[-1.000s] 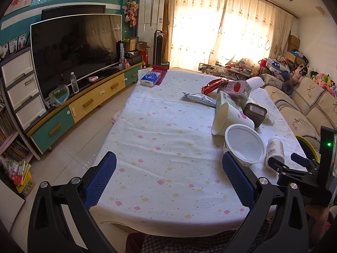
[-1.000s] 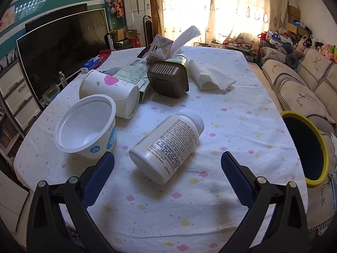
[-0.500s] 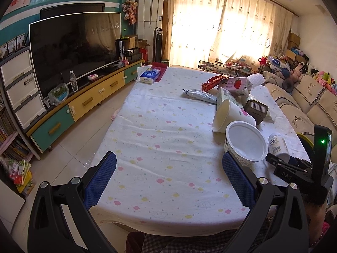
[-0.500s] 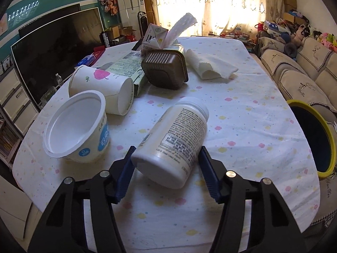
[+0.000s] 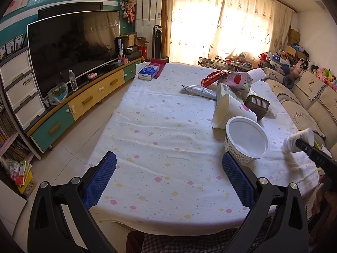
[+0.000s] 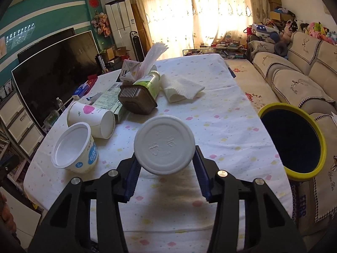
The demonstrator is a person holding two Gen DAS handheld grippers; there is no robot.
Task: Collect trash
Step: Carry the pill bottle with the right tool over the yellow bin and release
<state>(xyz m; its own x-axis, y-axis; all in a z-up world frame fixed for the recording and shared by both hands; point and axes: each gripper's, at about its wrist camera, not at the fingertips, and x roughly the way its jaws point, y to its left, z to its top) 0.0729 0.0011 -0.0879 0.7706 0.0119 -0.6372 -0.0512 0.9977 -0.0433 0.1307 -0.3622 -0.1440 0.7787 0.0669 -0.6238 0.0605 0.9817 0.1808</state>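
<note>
Right wrist view: right gripper (image 6: 165, 164) fingers just closed onto white bottle (image 6: 164, 144), cap forward, lifted off counter (image 6: 221, 130). Left of fingers: yogurt tub (image 6: 73, 147), paper cup beyond. Right: yellow-rimmed bin (image 6: 293, 139). Left gripper (image 5: 168, 181) fingers wide, empty.

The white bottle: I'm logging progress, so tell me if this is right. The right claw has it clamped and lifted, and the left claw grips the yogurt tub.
Not quite. The left wrist view shows the left claw open and empty, short of the yogurt tub. The right claw has just been closing and does hold the white bottle clamped and lifted.
</note>
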